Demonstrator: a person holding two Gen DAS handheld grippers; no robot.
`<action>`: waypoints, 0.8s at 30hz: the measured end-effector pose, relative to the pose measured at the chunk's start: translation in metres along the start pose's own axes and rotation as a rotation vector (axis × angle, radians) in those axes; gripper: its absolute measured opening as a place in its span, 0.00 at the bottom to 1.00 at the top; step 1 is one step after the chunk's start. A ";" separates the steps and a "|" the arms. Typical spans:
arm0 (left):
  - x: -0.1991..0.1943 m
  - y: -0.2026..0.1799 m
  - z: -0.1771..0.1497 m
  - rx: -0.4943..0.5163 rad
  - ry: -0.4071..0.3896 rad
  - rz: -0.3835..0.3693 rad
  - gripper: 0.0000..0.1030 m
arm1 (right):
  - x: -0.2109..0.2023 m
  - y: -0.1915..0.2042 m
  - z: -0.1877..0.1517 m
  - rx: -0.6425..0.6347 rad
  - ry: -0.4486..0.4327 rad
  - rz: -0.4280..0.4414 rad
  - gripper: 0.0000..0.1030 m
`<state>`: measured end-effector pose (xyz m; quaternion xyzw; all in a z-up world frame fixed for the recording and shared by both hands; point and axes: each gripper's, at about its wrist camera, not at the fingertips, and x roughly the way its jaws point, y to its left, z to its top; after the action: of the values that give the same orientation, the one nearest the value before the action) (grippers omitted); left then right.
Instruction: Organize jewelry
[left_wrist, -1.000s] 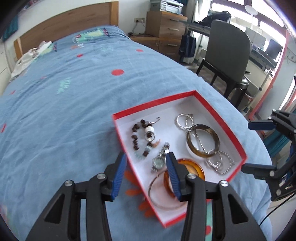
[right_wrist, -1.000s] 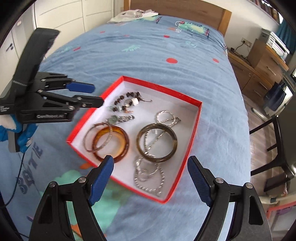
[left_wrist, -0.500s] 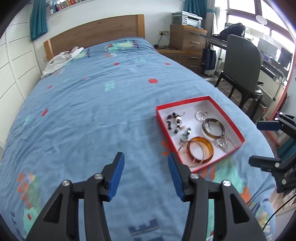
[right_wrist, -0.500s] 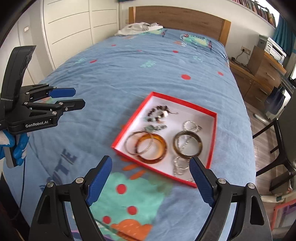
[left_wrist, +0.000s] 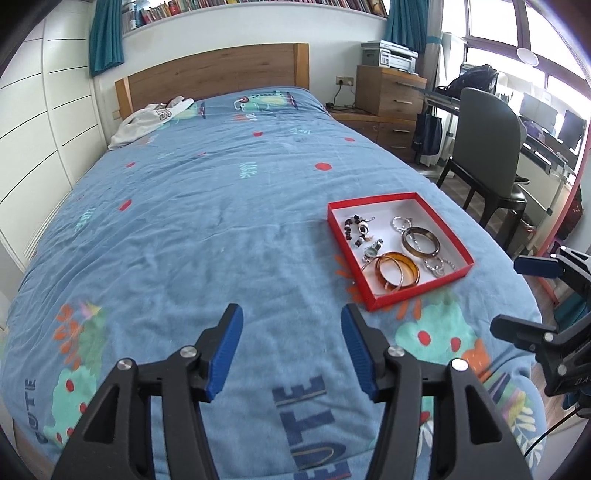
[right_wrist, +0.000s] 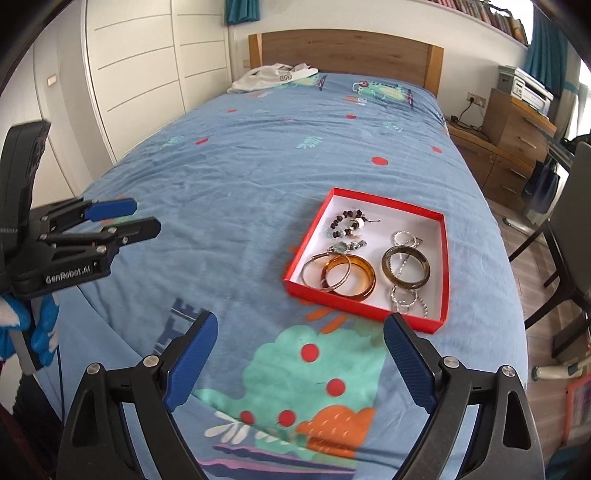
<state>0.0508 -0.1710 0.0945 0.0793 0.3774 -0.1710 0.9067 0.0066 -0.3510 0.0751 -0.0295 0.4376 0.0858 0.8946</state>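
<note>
A red box with a white inside lies on the blue bedspread near the bed's right side. It holds an amber bangle, a dark bangle, a thin metal hoop, a beaded bracelet, a small watch and silver chains. My left gripper is open and empty, well short of the box. My right gripper is open and empty, just in front of the box.
A white garment lies by the wooden headboard. A chair and desk stand right of the bed, with drawers and a printer behind. White wardrobe doors line the left wall.
Both grippers have drawn back and up from the box, which now looks smaller and farther. The left gripper's jaws have opened wider. The jewelry has not moved.
</note>
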 end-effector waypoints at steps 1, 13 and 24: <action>-0.004 0.002 -0.003 -0.004 -0.002 0.004 0.52 | -0.002 0.002 -0.001 0.012 -0.008 0.001 0.89; -0.037 0.035 -0.039 -0.057 -0.021 0.120 0.56 | -0.018 0.043 -0.012 0.103 -0.095 -0.064 0.99; -0.047 0.073 -0.068 -0.150 -0.029 0.199 0.57 | -0.020 0.081 -0.019 0.176 -0.166 -0.146 0.99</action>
<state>0.0018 -0.0729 0.0815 0.0461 0.3660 -0.0526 0.9280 -0.0348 -0.2766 0.0804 0.0244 0.3648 -0.0159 0.9306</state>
